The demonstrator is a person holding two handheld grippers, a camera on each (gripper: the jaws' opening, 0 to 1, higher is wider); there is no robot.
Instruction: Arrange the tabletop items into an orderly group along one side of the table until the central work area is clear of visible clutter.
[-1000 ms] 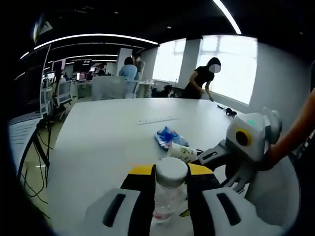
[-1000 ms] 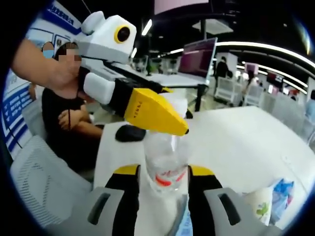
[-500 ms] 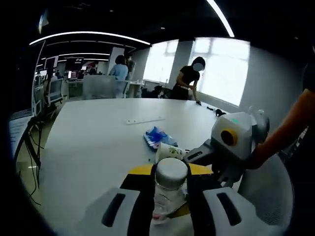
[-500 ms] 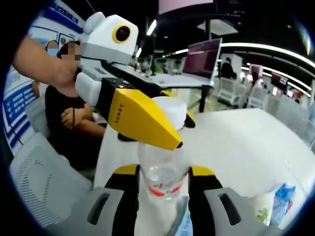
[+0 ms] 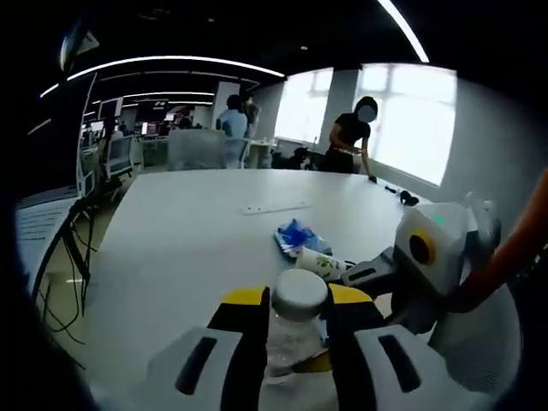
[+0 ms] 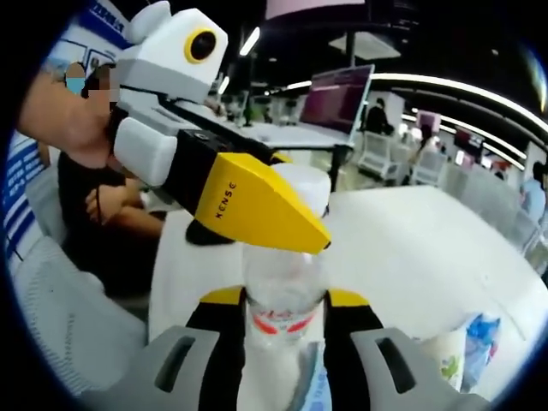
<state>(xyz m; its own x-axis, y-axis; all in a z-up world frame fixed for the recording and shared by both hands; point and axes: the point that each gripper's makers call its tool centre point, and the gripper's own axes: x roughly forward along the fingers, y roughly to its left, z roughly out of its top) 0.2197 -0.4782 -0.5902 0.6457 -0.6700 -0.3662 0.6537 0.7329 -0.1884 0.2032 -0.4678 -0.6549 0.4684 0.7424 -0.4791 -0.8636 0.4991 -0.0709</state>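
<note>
Both grippers sit on 1 clear plastic bottle [image 5: 295, 330], white cap up, red label band low on its body. My read of the step: carry or hand over the bottle toward the tidy group by the table [image 5: 180, 231] edge. To do it well, keep the bottle upright and let only 1 gripper bear it before the other lets go; 2 grips pulling apart would twist or crush thin plastic. Grip the body, not the cap. Set it just beside the cup, not on the wrapper.

Left gripper [image 5: 289, 336]: jaws narrow, 1 each side of the bottle, cap rising between the yellow tips. Looks closed on the upper body/neck. In the right gripper view the left gripper [image 6: 248, 210] comes in from the left, yellow jaw lying across the bottle [image 6: 282, 291] at shoulder height, just under the cap.

Right gripper [image 6: 282, 330]: jaws narrow too, pressed against the bottle's lower body by the red band. In the left gripper view it [image 5: 428, 265] enters from the right; its jaw tips are hidden there.

Other clutter: paper cup [image 5: 318, 262] w/ green print, tipped over, near the table's near-right edge, just past the bottle; blue wrapper [image 5: 295, 235] touching or just beside it. White power strip [image 5: 276, 206] lies well apart, toward the table's far side. Bottle itself is near the near edge; I can't tell if it's resting on the surface or lifted.
</note>
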